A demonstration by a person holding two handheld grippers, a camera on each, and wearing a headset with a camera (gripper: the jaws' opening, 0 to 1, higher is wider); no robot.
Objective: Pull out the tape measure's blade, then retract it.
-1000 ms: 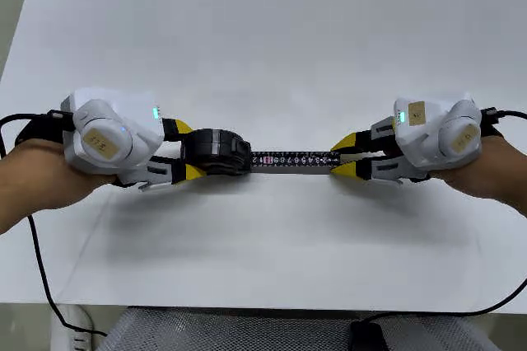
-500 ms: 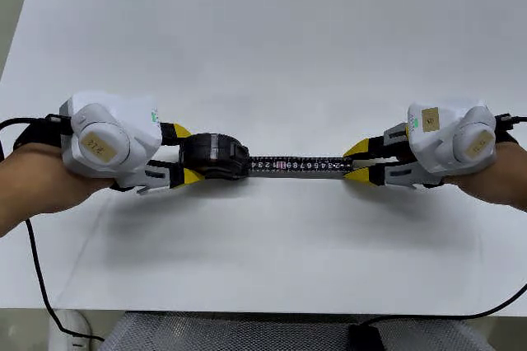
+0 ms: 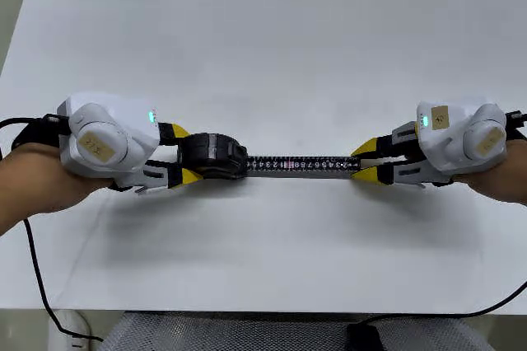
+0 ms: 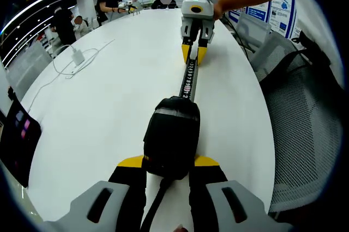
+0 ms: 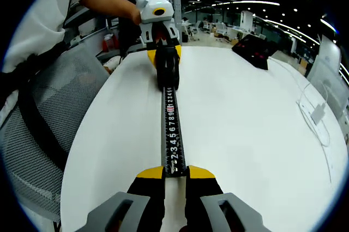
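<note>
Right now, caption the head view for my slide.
Left gripper clamps the tape measure case while right gripper holds its blade extended over the white table.

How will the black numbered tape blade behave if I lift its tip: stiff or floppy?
Probably fairly stiff at this short span: the black numbered blade runs straight between the black tape measure case and the right gripper, without sag. It is thin, so it may buckle if twisted. Likely spring-loaded; released, it could snap back toward the case.

Right gripper point(image 5: 175, 173) jaws hide the tip of the blade point(image 5: 172, 134); left gripper point(image 4: 169, 162) jaws cover the rear of the tape measure point(image 4: 171, 134).
</note>
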